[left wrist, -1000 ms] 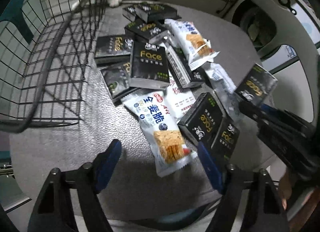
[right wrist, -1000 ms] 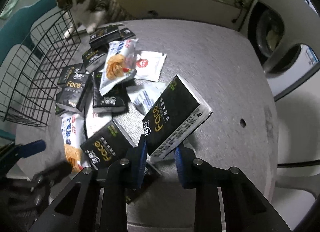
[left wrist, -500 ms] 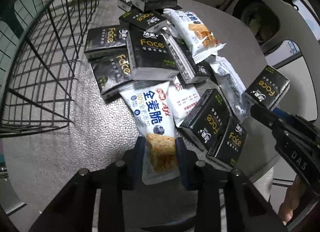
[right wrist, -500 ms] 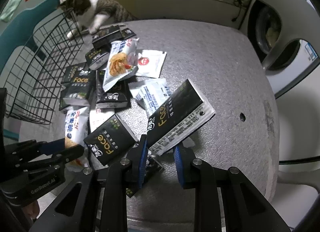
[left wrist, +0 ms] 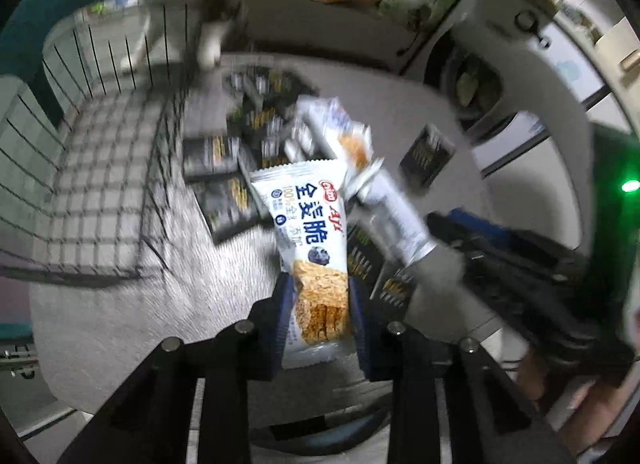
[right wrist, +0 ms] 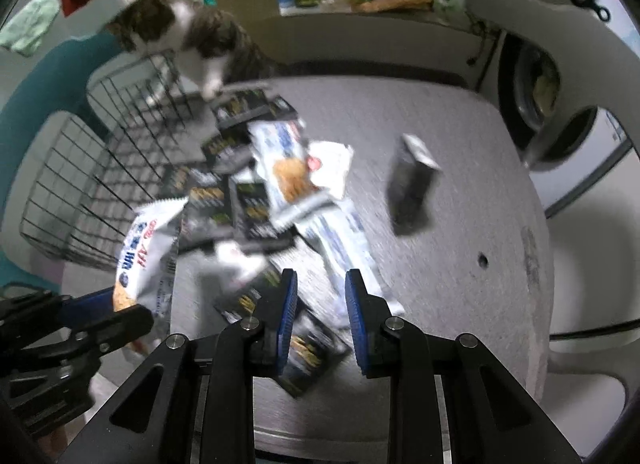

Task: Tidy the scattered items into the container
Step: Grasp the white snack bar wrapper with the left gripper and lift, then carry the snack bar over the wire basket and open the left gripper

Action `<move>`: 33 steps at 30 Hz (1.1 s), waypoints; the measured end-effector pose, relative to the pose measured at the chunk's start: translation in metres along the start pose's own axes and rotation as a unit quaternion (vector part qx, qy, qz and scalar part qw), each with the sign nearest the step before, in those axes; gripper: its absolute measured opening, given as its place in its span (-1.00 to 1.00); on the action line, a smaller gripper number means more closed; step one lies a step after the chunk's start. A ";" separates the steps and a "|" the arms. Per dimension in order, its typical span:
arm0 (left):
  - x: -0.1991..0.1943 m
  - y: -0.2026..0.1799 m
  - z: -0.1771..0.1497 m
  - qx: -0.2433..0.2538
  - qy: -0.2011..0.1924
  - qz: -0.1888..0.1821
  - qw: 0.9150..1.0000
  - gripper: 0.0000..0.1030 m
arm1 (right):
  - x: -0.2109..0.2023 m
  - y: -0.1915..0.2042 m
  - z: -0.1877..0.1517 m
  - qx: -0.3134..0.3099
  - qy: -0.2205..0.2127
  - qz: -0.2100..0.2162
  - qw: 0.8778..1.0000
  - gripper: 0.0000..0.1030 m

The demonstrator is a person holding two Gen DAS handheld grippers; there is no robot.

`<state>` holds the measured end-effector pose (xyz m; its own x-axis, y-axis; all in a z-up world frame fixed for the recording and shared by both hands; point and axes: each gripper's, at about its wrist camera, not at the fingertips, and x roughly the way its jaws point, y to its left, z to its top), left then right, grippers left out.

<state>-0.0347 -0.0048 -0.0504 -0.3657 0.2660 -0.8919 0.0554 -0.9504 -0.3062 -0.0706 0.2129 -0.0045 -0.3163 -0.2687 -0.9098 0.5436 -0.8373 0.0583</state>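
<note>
My left gripper is shut on a white cracker packet with blue print and holds it lifted off the table; it also shows in the right wrist view. My right gripper is open and holds nothing. A black "Face" box is away from it, blurred, over the grey table; it also shows in the left wrist view. The black wire basket stands at the left. A pile of black boxes and white packets lies beside it.
A cat stands at the basket's far corner. A white chair is at the table's right, a teal chair behind the basket. The table has a small hole near its right edge.
My left gripper has lifted the cracker packet off the table. My right gripper has let go of the black Face box, which now is out over the table. The cat has moved closer to the basket.
</note>
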 end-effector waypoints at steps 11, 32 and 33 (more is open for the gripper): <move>-0.096 0.089 0.057 -0.056 -0.070 0.062 0.994 -0.41 | -0.013 0.113 0.074 -0.078 -0.044 0.052 0.995 -0.52; -0.082 0.204 0.061 -0.133 -0.034 0.097 0.986 0.04 | 0.050 0.219 0.122 -0.101 0.002 0.153 0.983 0.06; -0.083 0.201 0.061 -0.132 -0.034 0.096 0.986 0.04 | 0.049 0.215 0.122 -0.099 0.000 0.152 0.983 0.06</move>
<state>-0.0502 -0.2275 -0.0176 -0.3862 0.0642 -0.9202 0.3669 -0.9046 -0.2171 -0.0642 -0.0388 0.0134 -0.1158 -0.4920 -0.8628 0.7540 -0.6090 0.2461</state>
